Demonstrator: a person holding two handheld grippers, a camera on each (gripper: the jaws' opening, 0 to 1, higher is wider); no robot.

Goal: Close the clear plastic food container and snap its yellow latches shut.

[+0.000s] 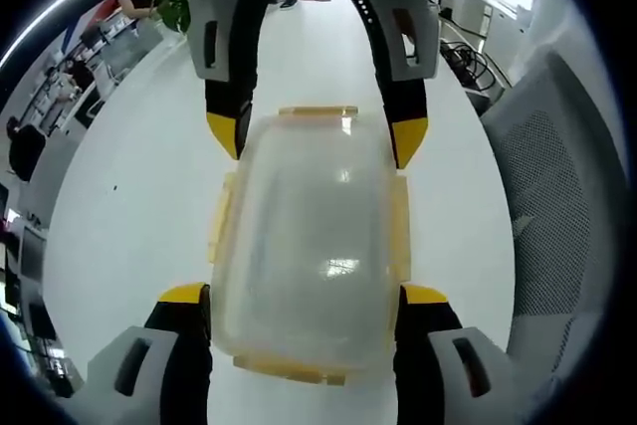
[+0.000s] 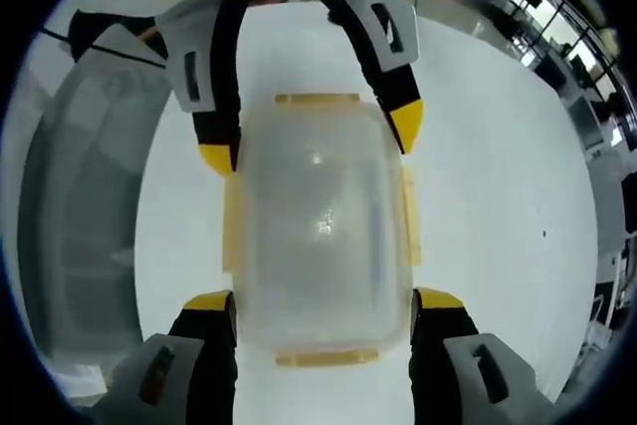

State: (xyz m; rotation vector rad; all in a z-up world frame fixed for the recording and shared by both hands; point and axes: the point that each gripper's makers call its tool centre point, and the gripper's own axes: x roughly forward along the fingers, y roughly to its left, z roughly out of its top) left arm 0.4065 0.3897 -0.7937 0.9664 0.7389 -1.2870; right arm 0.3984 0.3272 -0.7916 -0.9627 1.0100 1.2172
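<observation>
In the left gripper view, a grey mesh office chair [image 1: 557, 206] stands at the right beyond the white round table [image 1: 129, 196], and the clear plastic food container [image 1: 304, 246] lies on that table with its lid on, between the left gripper [image 1: 304, 296]'s own two jaws, which rise from the bottom spread wide, one on either side of the container's near end (whether their yellow tips actually press its walls is hard to tell). Yellow latches [image 1: 221, 221] line its long sides and both ends. Opposite, the right gripper [image 1: 317, 136] reaches in from the top, likewise wide, straddling the far end. In the right gripper view, the same container [image 2: 320, 226] sits lengthwise between the right gripper [image 2: 323, 301]'s wide jaws, the left gripper [image 2: 311, 141] facing it from above, and the chair [image 2: 80, 226] on the left.
</observation>
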